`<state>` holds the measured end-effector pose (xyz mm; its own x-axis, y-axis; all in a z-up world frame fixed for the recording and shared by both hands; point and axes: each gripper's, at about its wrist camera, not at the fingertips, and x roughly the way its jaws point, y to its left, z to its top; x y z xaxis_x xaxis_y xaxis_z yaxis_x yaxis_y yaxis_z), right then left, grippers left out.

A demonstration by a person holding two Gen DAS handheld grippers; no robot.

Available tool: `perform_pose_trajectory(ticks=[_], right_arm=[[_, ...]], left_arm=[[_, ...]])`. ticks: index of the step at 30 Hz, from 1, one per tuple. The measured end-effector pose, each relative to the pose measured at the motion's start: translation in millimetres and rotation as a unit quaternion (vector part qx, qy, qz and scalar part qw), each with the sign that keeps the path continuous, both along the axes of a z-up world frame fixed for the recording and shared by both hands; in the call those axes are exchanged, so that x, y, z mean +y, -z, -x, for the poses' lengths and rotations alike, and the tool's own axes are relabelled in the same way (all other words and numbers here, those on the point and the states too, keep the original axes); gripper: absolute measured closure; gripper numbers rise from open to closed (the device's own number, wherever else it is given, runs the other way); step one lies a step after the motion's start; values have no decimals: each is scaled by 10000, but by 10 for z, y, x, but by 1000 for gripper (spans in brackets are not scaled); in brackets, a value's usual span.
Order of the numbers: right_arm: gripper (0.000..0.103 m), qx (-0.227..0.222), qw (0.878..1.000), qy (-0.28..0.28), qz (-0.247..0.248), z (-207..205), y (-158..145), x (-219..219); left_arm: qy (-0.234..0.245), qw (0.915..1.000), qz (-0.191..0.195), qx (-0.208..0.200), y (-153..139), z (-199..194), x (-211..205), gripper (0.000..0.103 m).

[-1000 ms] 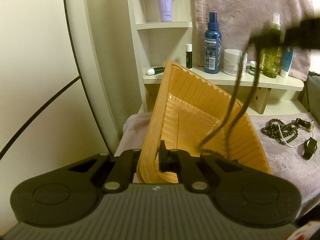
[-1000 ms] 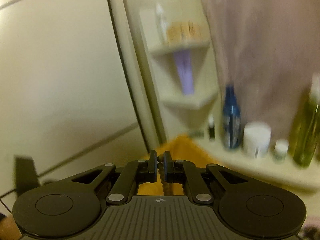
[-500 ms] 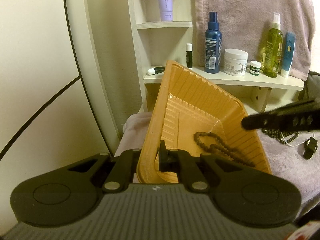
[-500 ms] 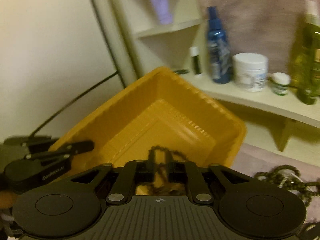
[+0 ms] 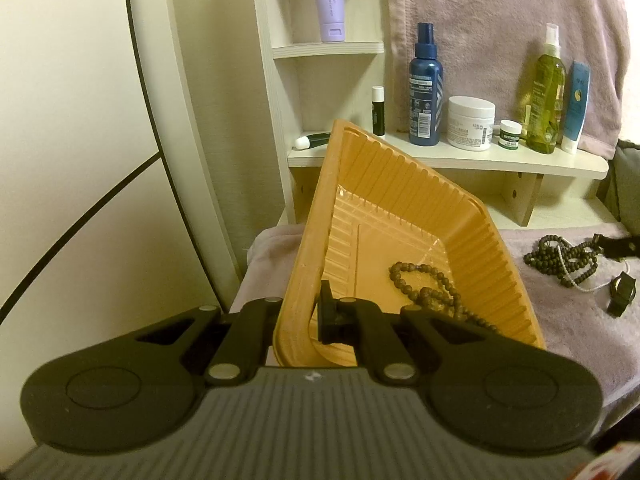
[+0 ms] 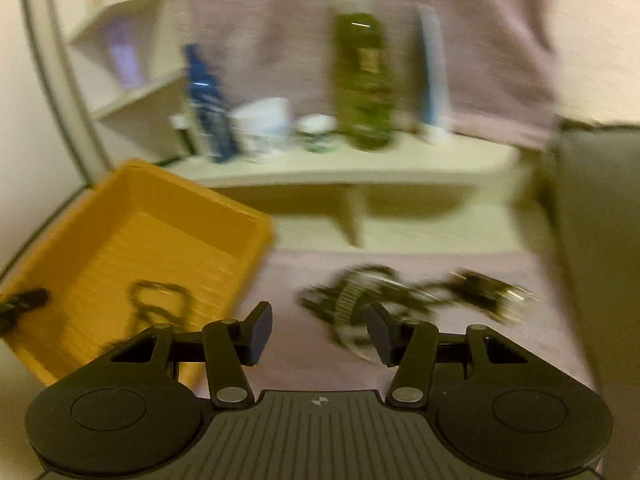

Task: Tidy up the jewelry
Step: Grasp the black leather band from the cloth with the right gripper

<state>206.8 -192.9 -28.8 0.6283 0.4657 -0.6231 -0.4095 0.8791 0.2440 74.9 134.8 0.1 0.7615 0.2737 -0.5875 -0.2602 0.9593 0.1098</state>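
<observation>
The left tongs [image 5: 298, 320] pinched the near rim of the ribbed orange plastic tray [image 5: 404, 216], tilting it up; a dark beaded bracelet [image 5: 428, 284] lay inside, just ahead. The right tongs [image 6: 318, 334] gaped wide, empty, just short of the blurred tangle of beaded jewelry [image 6: 384, 292] on the mauve cloth [image 6: 460, 344].

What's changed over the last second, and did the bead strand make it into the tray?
Yes. The right tool was shut on the dark bead strand above the orange tray; it let go, and the strand now lies in the tray. That tool has opened and swung right toward the jewelry pile on the purple cloth. The left tool stays clamped on the tray's rim, and the tray stays tilted.
</observation>
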Motion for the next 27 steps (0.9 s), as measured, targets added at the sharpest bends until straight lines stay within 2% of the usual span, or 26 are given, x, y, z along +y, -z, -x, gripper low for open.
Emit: perform_pose_trajectory(ticks=[10, 13, 15, 16, 21, 27], right_arm=[[50, 305, 9952, 854, 366, 119, 280, -638], [48, 393, 9950, 846, 343, 104, 327, -678], [34, 410, 9954, 801, 335, 83, 345, -652], [32, 428, 9955, 786, 307, 67, 354, -639], [24, 445, 9967, 495, 461, -39, 417, -454], [21, 494, 9958, 301, 704, -188, 535, -369]], left_arm=[[0, 10000, -19, -1, 7, 2, -12, 98], [2, 10000, -21, 1, 8, -1, -11, 98], [-2, 10000, -18, 1, 7, -2, -10, 98], [1, 10000, -24, 2, 7, -2, -12, 98], [5, 10000, -30, 6, 9, 2, -12, 98], [6, 10000, -26, 6, 10, 2, -12, 98]])
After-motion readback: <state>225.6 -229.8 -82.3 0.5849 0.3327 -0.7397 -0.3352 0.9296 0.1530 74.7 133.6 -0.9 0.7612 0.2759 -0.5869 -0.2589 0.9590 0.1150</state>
